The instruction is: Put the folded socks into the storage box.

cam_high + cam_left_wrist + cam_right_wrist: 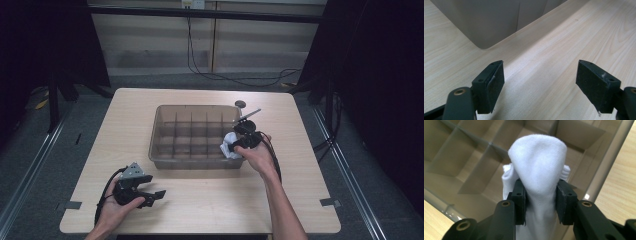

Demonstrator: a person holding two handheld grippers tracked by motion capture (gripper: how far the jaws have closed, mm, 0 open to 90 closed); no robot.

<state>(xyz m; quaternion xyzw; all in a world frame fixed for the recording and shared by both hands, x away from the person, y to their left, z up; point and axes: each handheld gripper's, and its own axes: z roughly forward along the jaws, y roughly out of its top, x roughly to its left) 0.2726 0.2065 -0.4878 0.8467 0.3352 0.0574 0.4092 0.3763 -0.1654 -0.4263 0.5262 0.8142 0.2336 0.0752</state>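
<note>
A grey-brown divided bin [159,131] sits mid-table, split into several compartments. My right gripper [239,141] hovers over the bin's near right corner, shut on a rolled white sock [229,148]. In the right gripper view the white sock [537,162] bulges up between the pads [520,200], above the bin's compartments [474,170]. My left gripper [155,196] rests low over the table's near left, open with nothing in it. The left gripper view shows its pads [495,82] wide apart over bare wood, with the bin's corner [482,30] ahead.
The light wood table [210,200] has free room around the bin. A small dark round object [240,104] lies beyond the bin's far right corner. Tape marks [330,202] sit near the front edges. Cables [225,77] run along the floor behind.
</note>
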